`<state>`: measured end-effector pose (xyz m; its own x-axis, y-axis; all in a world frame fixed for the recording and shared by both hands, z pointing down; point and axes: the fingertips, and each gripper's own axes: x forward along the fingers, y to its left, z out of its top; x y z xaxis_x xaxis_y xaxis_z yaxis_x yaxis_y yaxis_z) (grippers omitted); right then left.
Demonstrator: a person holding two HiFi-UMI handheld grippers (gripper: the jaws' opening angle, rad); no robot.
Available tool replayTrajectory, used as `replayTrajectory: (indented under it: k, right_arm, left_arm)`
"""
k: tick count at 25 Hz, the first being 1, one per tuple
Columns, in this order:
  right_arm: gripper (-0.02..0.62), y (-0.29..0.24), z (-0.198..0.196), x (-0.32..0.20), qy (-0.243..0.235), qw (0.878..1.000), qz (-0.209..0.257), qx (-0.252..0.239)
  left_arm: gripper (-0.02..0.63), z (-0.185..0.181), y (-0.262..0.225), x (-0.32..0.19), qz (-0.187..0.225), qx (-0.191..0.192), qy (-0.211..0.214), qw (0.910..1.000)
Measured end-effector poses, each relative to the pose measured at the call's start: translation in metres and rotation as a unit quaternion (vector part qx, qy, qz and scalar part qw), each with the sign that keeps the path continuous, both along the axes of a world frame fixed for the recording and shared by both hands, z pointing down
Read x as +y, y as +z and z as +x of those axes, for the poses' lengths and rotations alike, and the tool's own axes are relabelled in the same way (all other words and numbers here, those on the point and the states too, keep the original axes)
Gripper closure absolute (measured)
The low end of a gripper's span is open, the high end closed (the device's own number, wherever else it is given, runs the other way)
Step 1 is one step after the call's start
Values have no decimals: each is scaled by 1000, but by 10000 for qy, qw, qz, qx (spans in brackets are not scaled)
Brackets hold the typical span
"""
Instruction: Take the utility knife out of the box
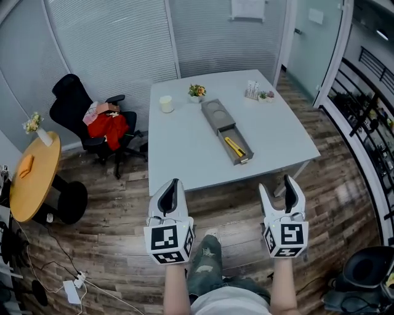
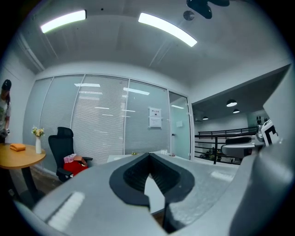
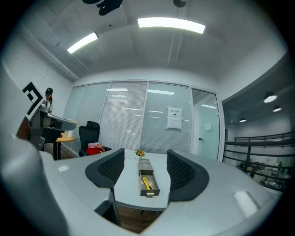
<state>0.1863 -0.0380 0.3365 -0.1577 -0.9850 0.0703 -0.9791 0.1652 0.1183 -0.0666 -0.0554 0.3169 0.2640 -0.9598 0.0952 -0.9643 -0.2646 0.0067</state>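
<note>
On the tabletop (image 1: 184, 154) at 12 o'clock, the utility knife (image 1: 234, 147) lies in the box (image 1: 217, 117). Approach pending: left gripper (image 1: 174, 184) jaws pressed together, right gripper (image 1: 277, 184) jaws spread; a forward reach is judged next.

**Glass-walled office, wood floor underfoot**

A pale grey tabletop (image 1: 184, 154) stood mid-room on a dark wood-plank floor (image 1: 123, 209). Behind it ran a glass partition wall (image 1: 111, 37) with white blinds lowered. A paper notice (image 1: 248, 8) was stuck up on it, and a glass door (image 1: 308, 43) stood to the right. Over on the left, a black office chair (image 1: 71, 104) carried a red cloth (image 1: 109, 128). Near it was a round wooden table (image 1: 34, 184) with a small vase of flowers (image 1: 34, 125). Black railing (image 1: 369, 80) lined the right side. Overhead, long strip lights (image 3: 170, 24) were on.
</note>
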Motion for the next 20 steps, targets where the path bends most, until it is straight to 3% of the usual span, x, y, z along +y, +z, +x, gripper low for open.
replayTrajectory:
  k: [11, 20]
  right_arm:
    - [285, 2, 3, -140, 279, 9994, -156, 124]
    - [285, 19, 0, -215, 390, 9985, -350, 140]
  left_arm:
    - [606, 11, -1, -157, -87, -13, 406, 9991]
    - [606, 11, 4, -241, -153, -54, 591, 9981]
